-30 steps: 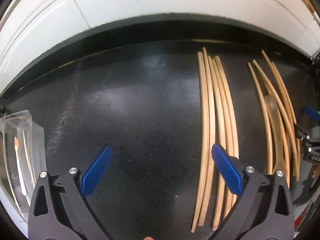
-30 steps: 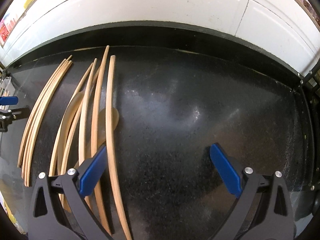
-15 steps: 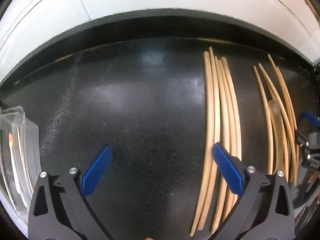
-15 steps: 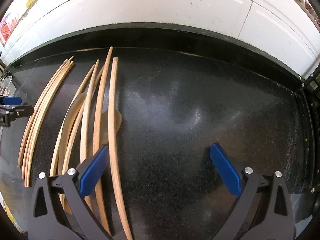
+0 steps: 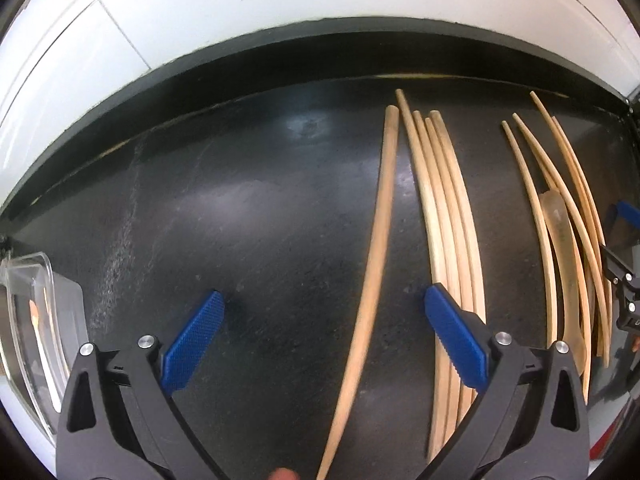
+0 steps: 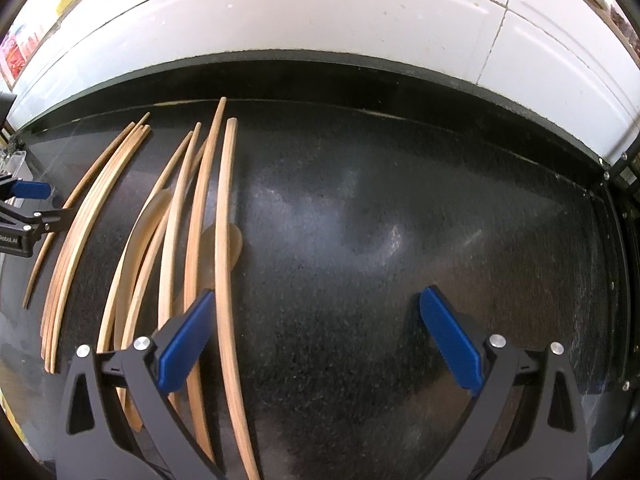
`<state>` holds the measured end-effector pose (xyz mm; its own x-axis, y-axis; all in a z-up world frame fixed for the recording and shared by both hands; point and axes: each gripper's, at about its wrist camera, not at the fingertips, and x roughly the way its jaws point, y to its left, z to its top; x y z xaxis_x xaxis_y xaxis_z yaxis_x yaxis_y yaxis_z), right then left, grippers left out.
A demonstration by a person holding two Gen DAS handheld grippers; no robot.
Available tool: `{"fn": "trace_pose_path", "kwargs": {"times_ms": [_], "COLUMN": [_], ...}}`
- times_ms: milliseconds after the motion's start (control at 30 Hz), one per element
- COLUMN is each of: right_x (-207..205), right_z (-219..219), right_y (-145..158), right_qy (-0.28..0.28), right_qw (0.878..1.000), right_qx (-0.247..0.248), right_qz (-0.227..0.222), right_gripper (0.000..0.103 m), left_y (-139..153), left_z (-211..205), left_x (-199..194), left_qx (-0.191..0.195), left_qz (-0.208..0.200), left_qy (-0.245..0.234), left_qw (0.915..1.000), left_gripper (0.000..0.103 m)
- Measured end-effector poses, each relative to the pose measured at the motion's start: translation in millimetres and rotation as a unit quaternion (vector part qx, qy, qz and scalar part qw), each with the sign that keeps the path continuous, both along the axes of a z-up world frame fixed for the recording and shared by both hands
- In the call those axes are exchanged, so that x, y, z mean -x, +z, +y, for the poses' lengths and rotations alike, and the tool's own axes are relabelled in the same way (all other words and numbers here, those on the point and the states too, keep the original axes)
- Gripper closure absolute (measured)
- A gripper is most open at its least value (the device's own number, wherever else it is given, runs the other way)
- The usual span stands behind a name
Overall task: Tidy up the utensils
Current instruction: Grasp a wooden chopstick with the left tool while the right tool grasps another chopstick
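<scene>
Wooden chopsticks lie lengthwise on a black counter (image 5: pixel 248 208). One chopstick (image 5: pixel 376 248) lies apart from the others, slightly blurred, between the fingers of my open left gripper (image 5: pixel 322 298), which does not grip it. A bundle of several chopsticks (image 5: pixel 444 220) runs under the left gripper's right finger. Farther right, more chopsticks lie with a wooden spoon (image 5: pixel 560 232). In the right wrist view my right gripper (image 6: pixel 317 296) stands open over bare counter, and its left finger overlaps that chopstick and spoon group (image 6: pixel 188 220). The left gripper (image 6: pixel 24 208) shows at the left edge.
A clear plastic container (image 5: pixel 36 320) with something thin inside stands at the counter's left end. A white tiled wall (image 6: pixel 320 20) runs behind a black raised back edge. The right gripper's black frame (image 5: pixel 624 280) shows at the right edge of the left wrist view.
One chopstick has come away from the bundle to the left and now lies between the left gripper's fingers. The left gripper has shifted right. The right gripper has barely moved.
</scene>
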<state>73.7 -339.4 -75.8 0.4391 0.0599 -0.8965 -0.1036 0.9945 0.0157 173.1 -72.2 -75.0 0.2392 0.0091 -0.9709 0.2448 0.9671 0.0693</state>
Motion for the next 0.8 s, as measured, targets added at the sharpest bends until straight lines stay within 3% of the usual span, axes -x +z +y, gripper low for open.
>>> {"fn": "trace_pose_path", "kwargs": {"times_ms": [200, 367, 633, 733, 800], "right_x": [-2.3, -7.0, -11.3, -11.8, -11.0], "right_z": [-1.2, -1.5, 4.2, 6.3, 10.7], "right_y": [0.3, 1.0, -0.6, -1.5, 0.9], "right_qy": [0.005, 0.0, 0.02, 0.019, 0.035], "right_qw": [1.0, 1.0, 0.999, 0.999, 0.999], "right_qx": [0.0, 0.002, 0.002, 0.002, 0.001], "right_qz": [0.005, 0.014, 0.028, 0.03, 0.026], "right_gripper": [0.006, 0.006, 0.005, 0.008, 0.017], "left_y": [0.9, -0.4, -0.7, 5.7, 11.6], "left_z": [7.5, 16.1, 9.2, -3.0, -10.8], "left_x": [-0.3, 14.7, 27.2, 29.7, 33.3], "left_qx": [0.023, 0.028, 0.029, 0.032, 0.034], "left_qz": [-0.006, -0.032, -0.041, -0.047, -0.058], "left_qy": [0.015, -0.007, -0.03, -0.052, -0.067], "left_qw": [0.9996, 0.9991, 0.9983, 0.997, 0.9955], "left_gripper": [0.005, 0.005, 0.01, 0.023, 0.043]}}
